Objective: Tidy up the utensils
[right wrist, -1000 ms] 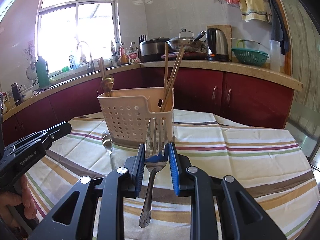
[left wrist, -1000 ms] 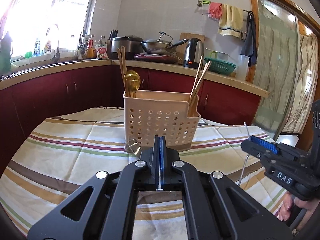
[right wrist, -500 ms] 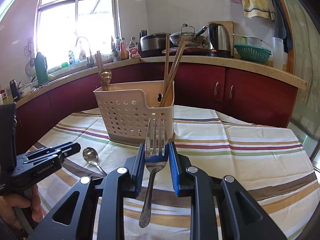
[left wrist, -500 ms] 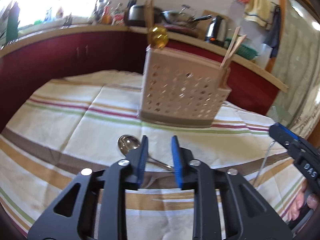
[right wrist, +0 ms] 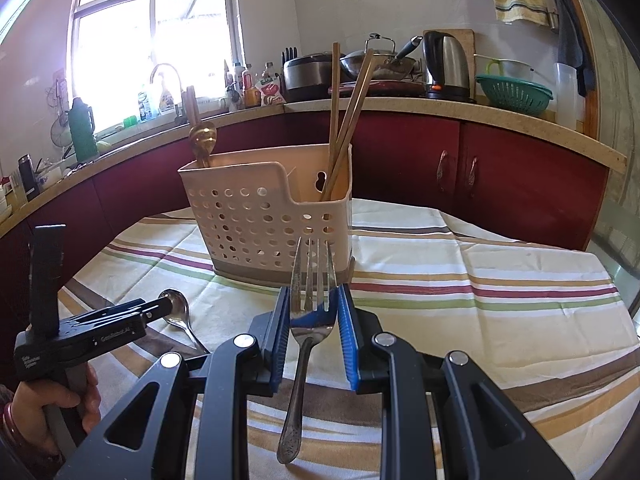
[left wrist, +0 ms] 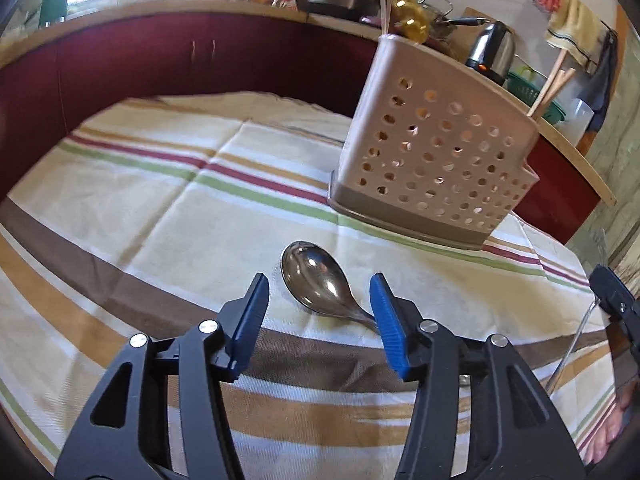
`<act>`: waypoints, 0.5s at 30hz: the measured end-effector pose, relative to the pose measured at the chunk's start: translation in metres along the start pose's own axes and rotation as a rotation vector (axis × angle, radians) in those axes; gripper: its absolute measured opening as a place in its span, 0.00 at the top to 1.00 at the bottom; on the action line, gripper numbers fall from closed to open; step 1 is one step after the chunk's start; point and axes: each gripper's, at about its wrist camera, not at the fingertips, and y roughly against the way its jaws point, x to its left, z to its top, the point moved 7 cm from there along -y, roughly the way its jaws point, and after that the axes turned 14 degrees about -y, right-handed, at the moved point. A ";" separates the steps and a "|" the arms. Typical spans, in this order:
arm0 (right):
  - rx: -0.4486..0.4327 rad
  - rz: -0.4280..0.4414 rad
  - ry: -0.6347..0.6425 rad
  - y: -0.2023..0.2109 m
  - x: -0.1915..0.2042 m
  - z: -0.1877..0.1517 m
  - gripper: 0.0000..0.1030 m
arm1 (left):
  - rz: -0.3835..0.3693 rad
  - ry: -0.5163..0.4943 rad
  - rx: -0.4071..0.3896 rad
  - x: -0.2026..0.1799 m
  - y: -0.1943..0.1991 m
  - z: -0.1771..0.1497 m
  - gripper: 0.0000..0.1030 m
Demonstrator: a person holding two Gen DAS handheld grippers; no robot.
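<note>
Hovering wide open, left gripper (left wrist: 318, 312) straddling the steel spoon (left wrist: 316, 282) lying on the striped surface (left wrist: 160, 208) just before the caddy (left wrist: 436, 168). Lowering squarely, pinching the neck. Right gripper (right wrist: 313, 320) clamping the fork (right wrist: 310, 304), nearer than the caddy.

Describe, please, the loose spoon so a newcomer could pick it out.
On the striped tablecloth, just in front of the perforated beige caddy, lies a silver spoon. Unlike the gold spoon standing in the caddy, it lies flat, bowl up.
</note>
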 end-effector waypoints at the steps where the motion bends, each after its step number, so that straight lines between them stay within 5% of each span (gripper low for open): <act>1: 0.000 0.000 0.001 0.000 0.000 0.001 0.77 | -0.010 0.005 0.009 0.001 -0.004 0.001 0.50; 4: -0.003 0.000 0.000 0.000 0.001 0.003 0.77 | -0.027 0.018 0.034 0.004 -0.012 0.002 0.51; 9: -0.009 0.000 0.005 0.000 0.003 0.006 0.77 | -0.048 0.055 0.070 0.010 -0.022 0.000 0.88; 15: -0.009 -0.003 0.008 -0.001 0.003 0.005 0.77 | -0.059 0.036 0.036 0.007 -0.019 0.006 0.92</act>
